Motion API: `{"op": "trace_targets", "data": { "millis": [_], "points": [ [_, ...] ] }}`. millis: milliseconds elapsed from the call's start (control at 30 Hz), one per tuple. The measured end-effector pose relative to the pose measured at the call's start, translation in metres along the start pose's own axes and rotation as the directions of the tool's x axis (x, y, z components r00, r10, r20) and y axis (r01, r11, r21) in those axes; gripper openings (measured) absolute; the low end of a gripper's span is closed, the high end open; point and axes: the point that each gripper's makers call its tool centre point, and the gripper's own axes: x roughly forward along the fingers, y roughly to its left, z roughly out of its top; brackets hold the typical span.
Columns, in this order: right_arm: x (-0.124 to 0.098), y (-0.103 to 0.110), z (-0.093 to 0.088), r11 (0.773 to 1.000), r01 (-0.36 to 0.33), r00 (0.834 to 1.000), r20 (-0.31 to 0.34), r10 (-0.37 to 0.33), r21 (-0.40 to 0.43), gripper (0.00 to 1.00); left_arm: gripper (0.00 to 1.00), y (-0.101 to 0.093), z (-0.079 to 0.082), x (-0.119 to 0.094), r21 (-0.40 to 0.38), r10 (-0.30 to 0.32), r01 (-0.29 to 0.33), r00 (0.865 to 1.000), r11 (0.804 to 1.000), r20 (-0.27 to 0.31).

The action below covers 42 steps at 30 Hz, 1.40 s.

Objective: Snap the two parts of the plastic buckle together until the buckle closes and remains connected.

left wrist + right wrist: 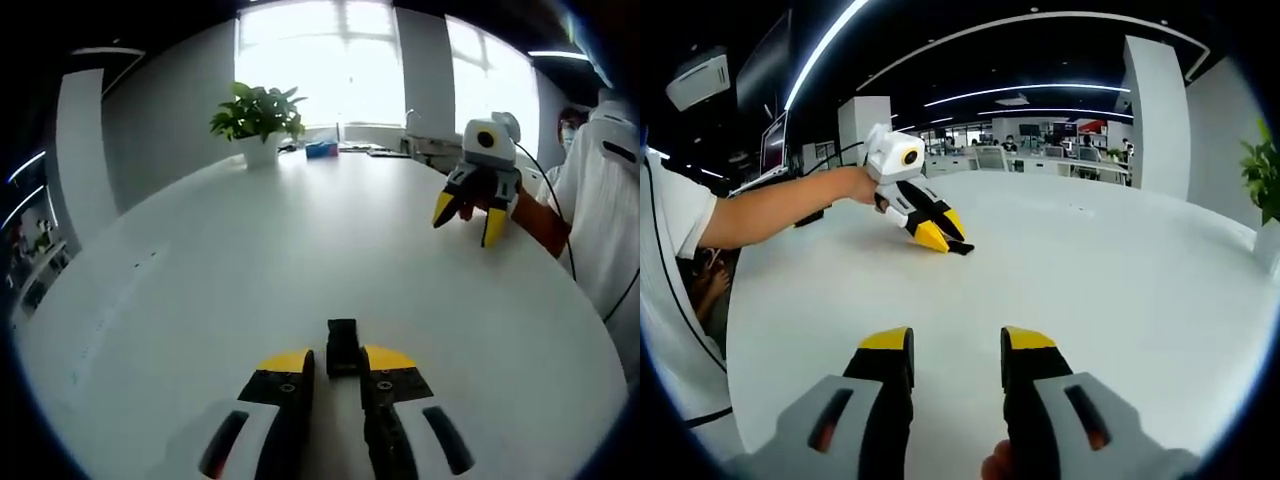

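1. One large white table (pixel 200 270) spans both views, its surface curving away toward windows in the left gripper view and toward an open office in the right gripper view.
2. Person at the table edge: white sleeve and forearm (pixel 780 208) reaching in with the left gripper, seen from the right gripper view.
3. Potted plant (pixel 258 120) stands at the far side of the table, well apart from the work.
4. Left gripper (pixel 335 372): jaws nearly closed, pinching a small black buckle part (pixel 342 347) that sticks out just past the yellow tips. From the right gripper view the same gripper (pixel 940 238) is angled down with the tips at the table and the black piece (pixel 960 248) at its end.
5. Right gripper (pixel 955 352): jaws parted with bare table between them, nothing held. In the left gripper view it (pixel 468 212) hangs above the table, tips apart; something dark sits between them, too small to identify.
6. Second buckle half: cannot locate it with any confidence.
7. Judged step: early, one half held, the halves not yet joined.
8. Next move calls for the right gripper to secure the mating half, then line both up end to end and press until they latch.
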Motion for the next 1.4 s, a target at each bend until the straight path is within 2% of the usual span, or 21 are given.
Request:
{"op": "trace_targets", "data": {
  "millis": [267, 467, 633, 800, 967, 1233, 1400],
  "points": [
    [-0.001, -0.001, -0.001, 1.000, -0.003, 1.000, 0.004, 0.003, 0.003, 0.34, 0.18, -0.009, 0.001, 0.000, -0.007, 0.013, -0.013, 1.000, 1.000, 0.007],
    [-0.002, -0.001, 0.000, 1.000, -0.005, 1.000, 0.005, 0.005, 0.002, 0.35, 0.20, -0.009, 0.000, -0.001, -0.013, 0.017, -0.017, 1.000, 1.000, 0.007],
    [-0.001, 0.000, 0.000, 1.000, -0.009, 1.000, 0.007, 0.009, 0.003, 0.35, 0.32, -0.013, 0.000, -0.003, -0.018, 0.035, -0.035, 0.999, 0.999, 0.008],
    [0.000, 0.002, 0.001, 1.000, -0.014, 1.000, 0.007, 0.014, 0.000, 0.35, 0.34, -0.016, -0.002, -0.004, -0.038, 0.051, -0.050, 0.998, 0.998, 0.028],
    [-0.001, 0.001, 0.003, 1.000, -0.011, 1.000, 0.011, 0.012, -0.006, 0.35, 0.33, -0.006, -0.001, -0.005, -0.038, 0.070, -0.069, 0.997, 0.997, 0.030],
    [-0.001, -0.002, 0.002, 1.000, -0.010, 1.000, 0.015, 0.010, 0.003, 0.35, 0.37, -0.007, -0.001, -0.003, -0.045, 0.076, -0.073, 0.996, 0.996, 0.051],
    [-0.001, -0.001, 0.003, 1.000, -0.011, 1.000, 0.018, 0.011, 0.001, 0.35, 0.37, -0.004, 0.002, -0.007, -0.052, 0.101, -0.097, 0.992, 0.994, 0.072]
  ]
}}
